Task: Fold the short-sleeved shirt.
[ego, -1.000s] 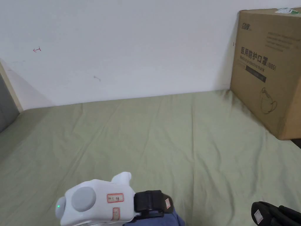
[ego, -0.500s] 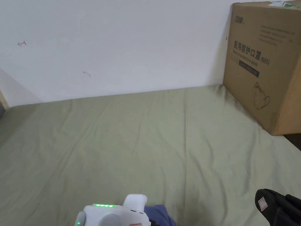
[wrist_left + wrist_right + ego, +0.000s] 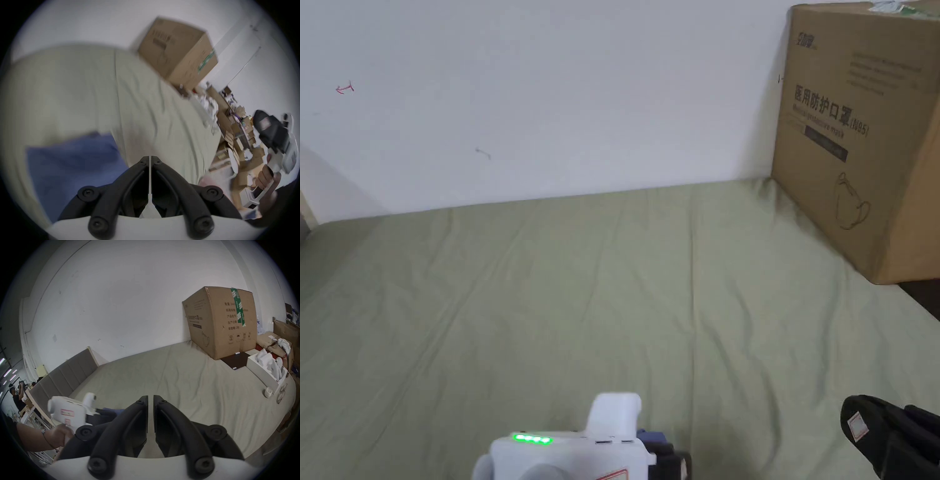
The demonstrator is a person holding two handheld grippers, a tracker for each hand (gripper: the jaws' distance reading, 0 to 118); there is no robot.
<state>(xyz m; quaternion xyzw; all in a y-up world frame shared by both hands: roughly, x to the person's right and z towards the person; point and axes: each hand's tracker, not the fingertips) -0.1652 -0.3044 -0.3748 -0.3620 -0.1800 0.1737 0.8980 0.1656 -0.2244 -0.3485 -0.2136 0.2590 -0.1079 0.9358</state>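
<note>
The blue short-sleeved shirt (image 3: 73,160) lies bunched on the green bed sheet (image 3: 612,281) at the near edge, blurred in the left gripper view. A small part of the shirt (image 3: 647,432) peeks out beside my left gripper (image 3: 670,461) in the head view. My left gripper (image 3: 150,158) is shut just right of the shirt, with only a thin slit between its jaws and no cloth in it. My right gripper (image 3: 150,398) is shut and empty above bare sheet. It sits low at the right (image 3: 853,420), well away from the shirt (image 3: 112,410).
A large cardboard box (image 3: 862,137) stands on the bed's far right corner against the white wall. Near it lie a dark board (image 3: 237,361), a white tray of white items (image 3: 266,369) and a tape roll (image 3: 267,391). A padded headboard (image 3: 65,378) borders the left.
My left gripper has turned and moved right along the bottom of the head view, covering most of the blue shirt. The right gripper has stayed at the lower right. The camera shifted slightly.
</note>
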